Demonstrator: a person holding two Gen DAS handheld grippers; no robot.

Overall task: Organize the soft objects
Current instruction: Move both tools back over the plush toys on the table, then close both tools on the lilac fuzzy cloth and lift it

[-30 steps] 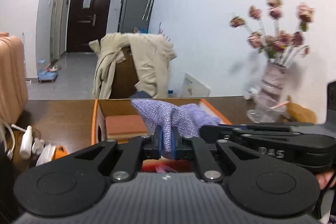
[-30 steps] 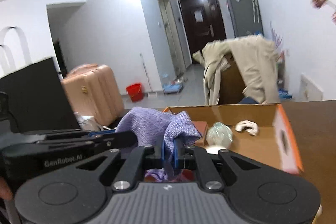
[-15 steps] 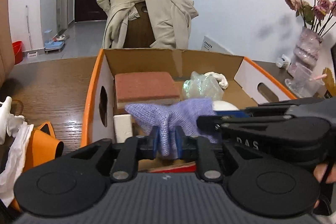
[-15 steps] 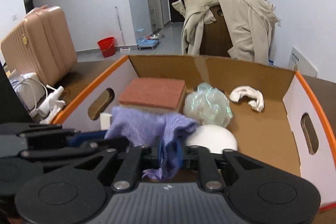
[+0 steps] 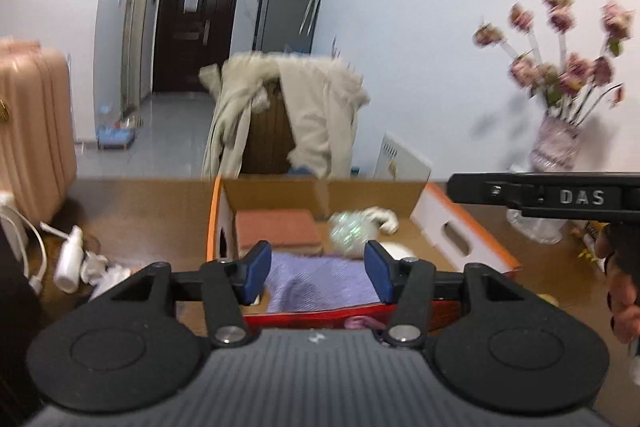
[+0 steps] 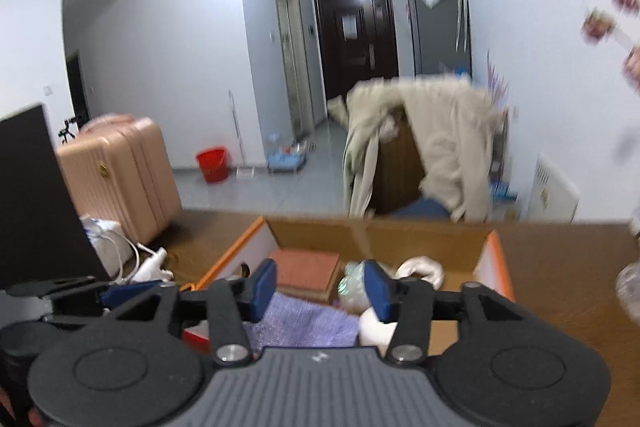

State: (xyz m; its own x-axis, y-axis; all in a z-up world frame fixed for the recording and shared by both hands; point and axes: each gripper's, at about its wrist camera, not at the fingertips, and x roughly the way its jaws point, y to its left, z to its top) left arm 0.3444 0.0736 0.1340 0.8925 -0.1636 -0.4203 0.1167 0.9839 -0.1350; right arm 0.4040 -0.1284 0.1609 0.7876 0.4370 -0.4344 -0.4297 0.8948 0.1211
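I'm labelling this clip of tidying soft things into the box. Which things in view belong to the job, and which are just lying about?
Part of the job:
- purple knitted cloth
- cardboard box
- brick-red sponge block
- iridescent mesh puff
- white fabric scrap

Just lying about:
- vase of flowers
- beige coat
- pink suitcase
- red bucket

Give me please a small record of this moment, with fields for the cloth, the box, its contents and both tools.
cloth: purple knitted cloth lying in the box, released
box: open cardboard box with orange edges, on the brown table
contents: red-brown block, shiny green-white ball, white cloth piece
left tool: open, jaws have just been opening, pads clear of the cloth
right tool: open, jaws have just been opening, nothing gripped
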